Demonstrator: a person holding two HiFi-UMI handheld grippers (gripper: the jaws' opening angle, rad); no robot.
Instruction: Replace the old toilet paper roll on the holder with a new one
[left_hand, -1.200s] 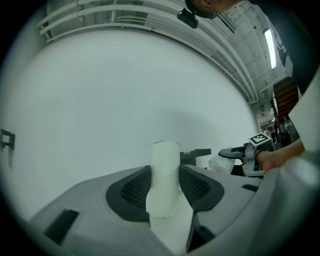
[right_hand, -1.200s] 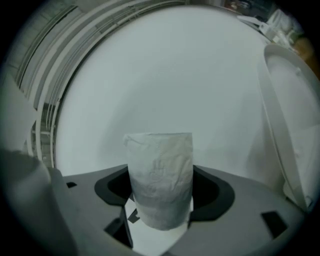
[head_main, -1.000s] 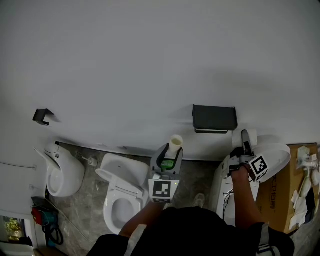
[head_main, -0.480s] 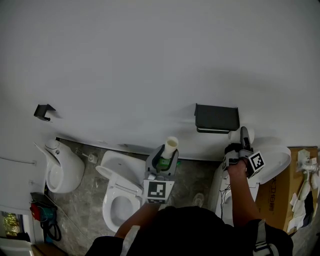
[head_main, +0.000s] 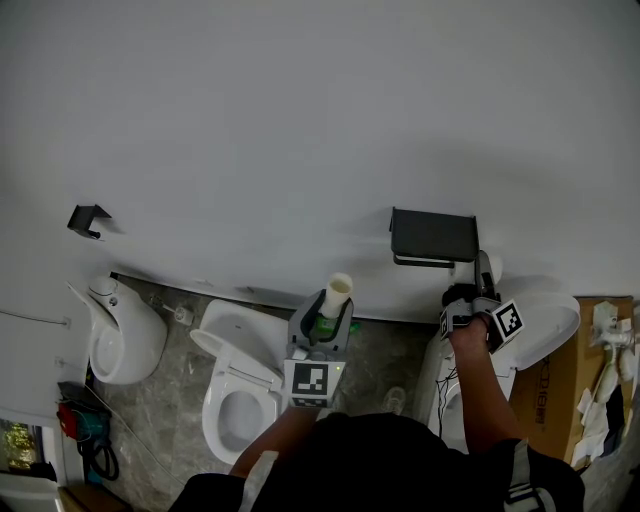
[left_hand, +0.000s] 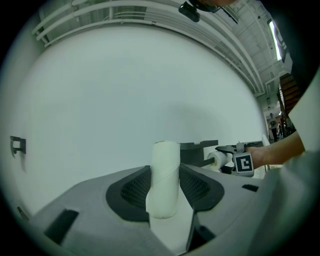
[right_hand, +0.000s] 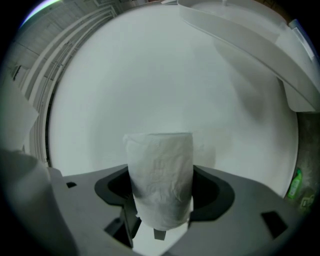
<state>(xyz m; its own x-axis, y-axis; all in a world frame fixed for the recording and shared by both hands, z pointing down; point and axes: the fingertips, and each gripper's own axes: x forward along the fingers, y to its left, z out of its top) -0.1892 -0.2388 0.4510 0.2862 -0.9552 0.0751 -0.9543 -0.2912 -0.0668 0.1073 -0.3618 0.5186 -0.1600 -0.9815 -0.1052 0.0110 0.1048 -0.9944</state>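
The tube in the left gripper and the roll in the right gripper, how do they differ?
The cardboard tube is bare and smooth with a spiral seam; the paper roll is wrapped in soft crinkled tissue. The tube is slim, the roll fatter. Both are pale cylinders clamped between jaws.

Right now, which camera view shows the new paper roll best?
The right gripper view: the new paper roll fills its centre, large and clear. The head view shows a small white bit; the left gripper view shows it tiny.
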